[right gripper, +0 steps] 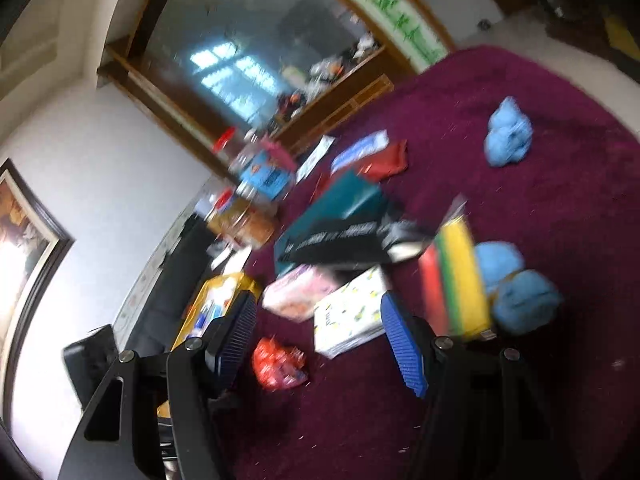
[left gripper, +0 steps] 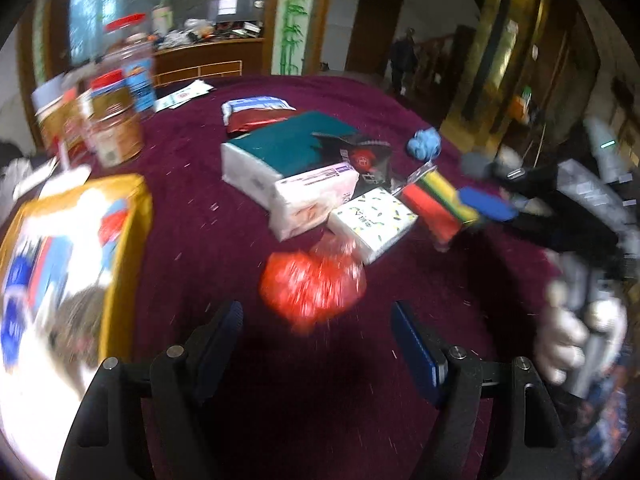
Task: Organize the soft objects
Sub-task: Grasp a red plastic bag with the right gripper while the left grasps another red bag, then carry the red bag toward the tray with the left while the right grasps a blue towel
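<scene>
On the purple tablecloth (left gripper: 200, 248) lies a cluster of soft packs: a teal-topped tissue pack (left gripper: 276, 152), a pink tissue pack (left gripper: 308, 200), a white leaf-print tissue pack (left gripper: 372, 220), a striped sponge pack (left gripper: 440, 204) and a crumpled red bag (left gripper: 312, 280). My left gripper (left gripper: 318, 340) is open and empty just before the red bag. My right gripper (right gripper: 320, 332) is open and empty, tilted, above the white pack (right gripper: 348, 312) and red bag (right gripper: 278, 364). The right gripper also shows at the right of the left wrist view (left gripper: 496, 204), near the sponges. Blue cloth balls (right gripper: 520, 292) lie beside the sponge pack (right gripper: 456, 276).
A yellow box (left gripper: 76, 264) stands at the left. Jars with red lids (left gripper: 116, 120) stand at the back left. A lone blue cloth (left gripper: 424, 144) lies to the right of the cluster. A red pouch (left gripper: 256, 120) lies behind the cluster. A gloved hand (left gripper: 576, 328) is at the right.
</scene>
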`<action>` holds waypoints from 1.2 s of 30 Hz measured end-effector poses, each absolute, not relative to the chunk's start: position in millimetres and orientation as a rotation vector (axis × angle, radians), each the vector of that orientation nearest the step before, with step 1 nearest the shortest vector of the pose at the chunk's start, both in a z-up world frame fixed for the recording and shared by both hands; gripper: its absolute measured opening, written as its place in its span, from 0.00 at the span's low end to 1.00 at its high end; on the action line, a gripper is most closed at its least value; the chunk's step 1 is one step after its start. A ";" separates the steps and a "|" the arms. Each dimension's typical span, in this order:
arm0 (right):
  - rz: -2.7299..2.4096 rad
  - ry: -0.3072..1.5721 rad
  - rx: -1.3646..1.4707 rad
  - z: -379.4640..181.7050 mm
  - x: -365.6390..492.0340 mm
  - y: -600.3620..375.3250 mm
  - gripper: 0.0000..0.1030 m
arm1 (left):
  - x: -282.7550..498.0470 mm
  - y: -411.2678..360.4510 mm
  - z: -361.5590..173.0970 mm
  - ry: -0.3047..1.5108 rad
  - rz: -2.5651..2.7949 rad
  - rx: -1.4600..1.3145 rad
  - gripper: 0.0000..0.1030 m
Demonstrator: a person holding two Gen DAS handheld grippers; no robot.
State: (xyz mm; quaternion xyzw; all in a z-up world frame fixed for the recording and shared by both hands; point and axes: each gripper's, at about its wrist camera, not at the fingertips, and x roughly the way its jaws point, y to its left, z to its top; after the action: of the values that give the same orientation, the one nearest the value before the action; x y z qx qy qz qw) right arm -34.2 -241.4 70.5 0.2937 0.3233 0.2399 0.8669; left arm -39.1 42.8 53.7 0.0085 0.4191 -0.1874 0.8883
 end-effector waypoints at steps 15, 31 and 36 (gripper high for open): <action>0.225 0.624 0.658 63.7 -29.7 -284.1 0.70 | 2.3 -5.9 18.6 0.851 -0.376 0.207 0.67; 0.243 0.684 0.320 66.6 -33.3 -217.1 0.70 | -63.0 89.7 74.5 0.817 -0.485 -0.182 0.41; 0.173 0.682 0.317 65.6 -33.0 -222.2 0.70 | -90.2 135.9 86.2 0.782 -0.472 -0.288 0.41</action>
State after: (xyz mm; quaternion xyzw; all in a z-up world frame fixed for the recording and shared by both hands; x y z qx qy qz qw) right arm -33.0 -222.2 65.6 0.1545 0.3326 0.0842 0.9265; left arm -90.2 135.9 86.2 -0.1387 0.3762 -0.2271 0.8875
